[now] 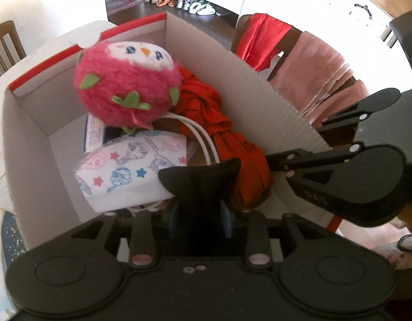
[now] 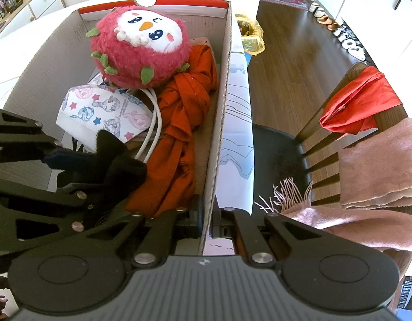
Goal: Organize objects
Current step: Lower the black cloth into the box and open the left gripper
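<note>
Box [image 2: 222, 123] on table: I am clamping its right wall in my right gripper [image 2: 206, 222], jaws clenched. Inside are lying plush toy [image 2: 139, 45], orange cloth [image 2: 179, 133], printed mask [image 2: 104, 112]. Left gripper [image 1: 199, 208] is hovering over a black item [image 1: 200, 176], jaws parted, grasp unclear

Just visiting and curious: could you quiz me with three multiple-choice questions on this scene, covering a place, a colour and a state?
1. Where is the fluffy pink plush toy with the white face? A in the white cardboard box; B on the wooden chair; C on the floor.
2. What colour is the crumpled cloth beside it? A blue; B orange-red; C green.
3. The right gripper is: A wide open; B holding the toy; C shut on the box's wall.
Key: A, it sits atop the box's contents; B, plainly orange-red; C, the wall's edge runs between its closed fingers.
</note>
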